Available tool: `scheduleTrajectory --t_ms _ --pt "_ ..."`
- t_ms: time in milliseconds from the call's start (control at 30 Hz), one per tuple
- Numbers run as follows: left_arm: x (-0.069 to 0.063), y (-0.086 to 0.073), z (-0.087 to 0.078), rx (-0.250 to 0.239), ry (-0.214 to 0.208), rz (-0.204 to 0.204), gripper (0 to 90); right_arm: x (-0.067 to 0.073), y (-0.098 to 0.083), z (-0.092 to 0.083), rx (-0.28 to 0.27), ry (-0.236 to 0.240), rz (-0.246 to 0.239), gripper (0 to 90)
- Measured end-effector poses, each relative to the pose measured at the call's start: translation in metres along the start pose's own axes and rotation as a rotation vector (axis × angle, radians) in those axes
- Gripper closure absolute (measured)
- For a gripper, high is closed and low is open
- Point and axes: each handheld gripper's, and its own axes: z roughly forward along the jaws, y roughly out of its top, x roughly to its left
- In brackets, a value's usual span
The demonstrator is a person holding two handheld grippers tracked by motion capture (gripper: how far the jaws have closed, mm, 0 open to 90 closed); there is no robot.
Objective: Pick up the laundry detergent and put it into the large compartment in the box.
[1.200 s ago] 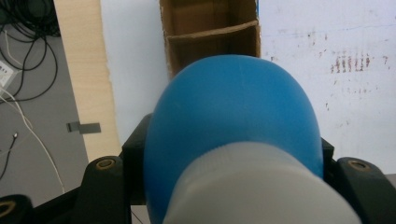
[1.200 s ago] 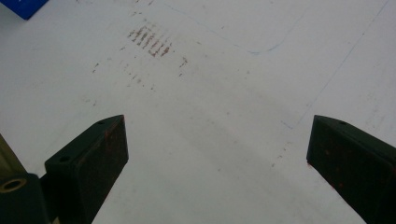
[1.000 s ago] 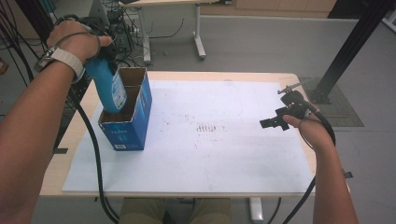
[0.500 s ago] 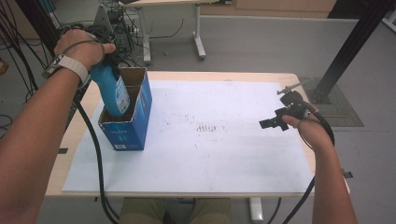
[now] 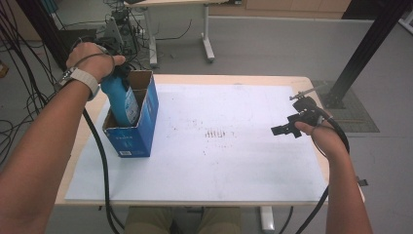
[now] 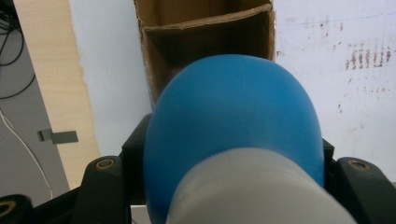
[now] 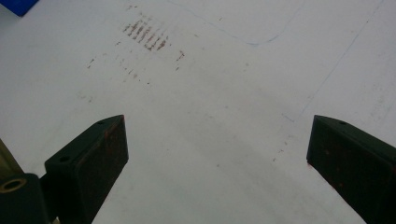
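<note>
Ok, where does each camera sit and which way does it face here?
High view: above the person's side, looking forward and down; both forearms, left gripper, right gripper.
Left gripper view: looks down past its jaws onto the blue bottle and cardboard box.
Right gripper view: over the white sheet, jaws apart.
Shared: bottle and box.

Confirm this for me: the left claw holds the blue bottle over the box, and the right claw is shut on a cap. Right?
Not quite. The right claw is open and empty, as the right gripper view shows: jaws wide apart over the bare white sheet. The left claw does hold the blue bottle over the box.
</note>
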Motion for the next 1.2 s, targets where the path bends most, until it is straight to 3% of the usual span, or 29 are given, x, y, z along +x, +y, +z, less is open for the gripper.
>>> scheduleTrajectory --t_ms 633,1200 --pt "-0.001 0.001 0.034 0.004 0.004 0.009 39.5 -0.002 0.0 0.006 0.007 0.008 0.006 5.4" --pt "-0.001 -0.001 0.053 0.006 0.01 0.013 39.4 -0.003 -0.001 0.008 0.007 0.008 0.008 5.4"
